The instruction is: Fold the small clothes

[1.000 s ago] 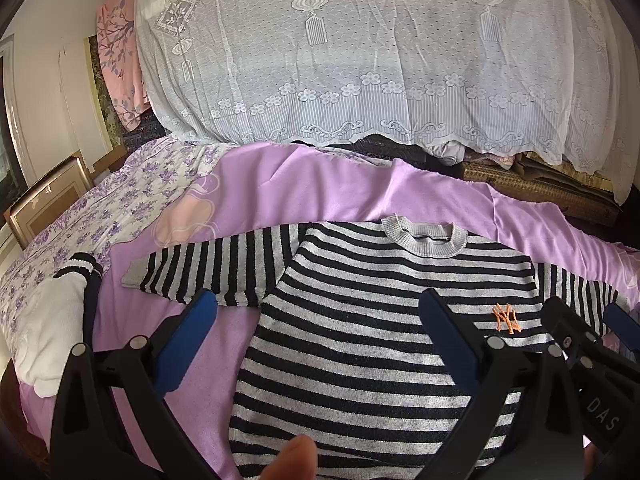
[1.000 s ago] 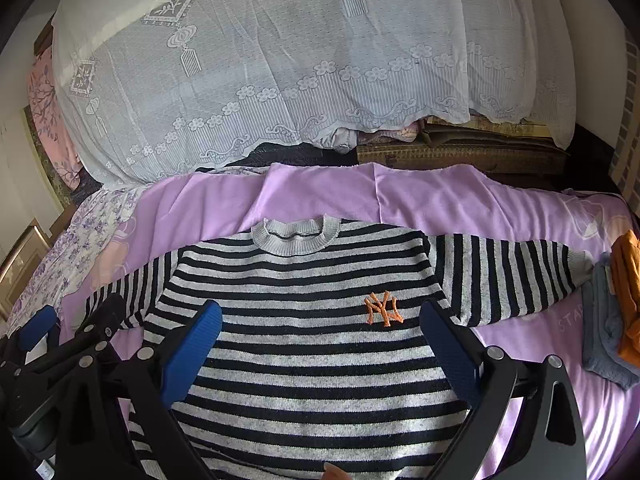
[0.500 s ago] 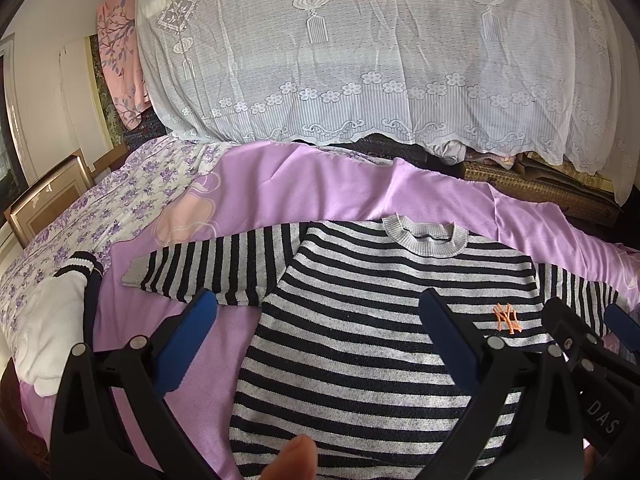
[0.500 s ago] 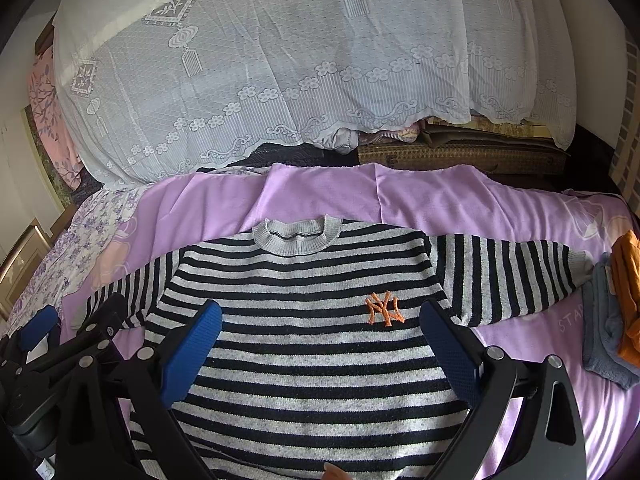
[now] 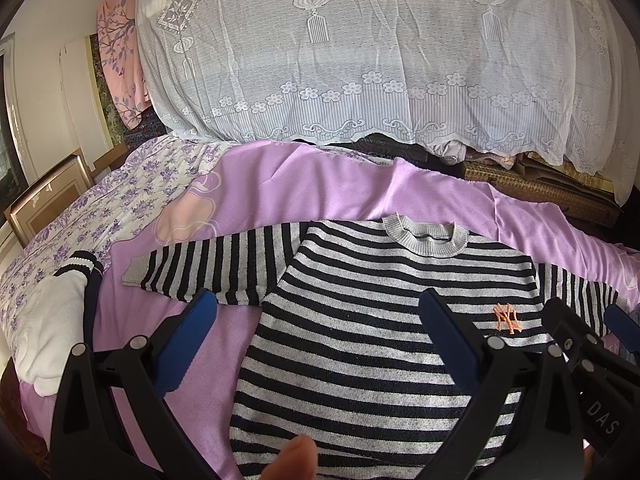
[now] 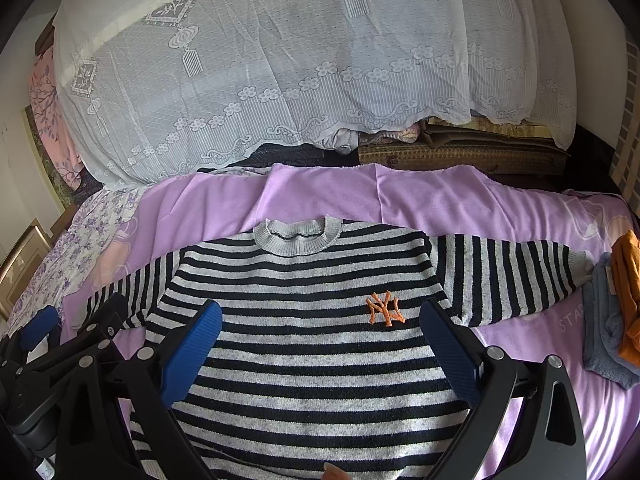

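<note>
While both tools hover over the near hem, the striped sweater (image 6: 320,344) lies face up and flat on the purple sheet (image 6: 432,200) covering the bed, collar (image 6: 298,236) pointing away, hem toward the holder. Body's long axis runs straight ahead from the tools; sleeves run crosswise, spread out to either side. Left hand-held gripper (image 5: 320,336): jaws spread wide, empty, straddling the sweater's left flank, one pad over bare sheet, the other over the stripes. Left sleeve (image 5: 212,272) lies ahead and to the left of it, cuff outermost, near a white garment (image 5: 48,320) at the bed's edge. Right hand-held gripper (image 6: 320,348): also spread wide, empty, centred over the chest just below the orange logo (image 6: 384,308). Right sleeve (image 6: 508,276) lies ahead-right, its cuff almost touching a small pile of grey and orange clothes (image 6: 616,320). Judgement: nothing folded yet; each sleeve sits on its own tool's side, so a sleeve-in fold would go left tool to left cuff, right tool to right cuff, each carried inward across the body's axis. Right cuff needs care because of the neighbouring pile.
</note>
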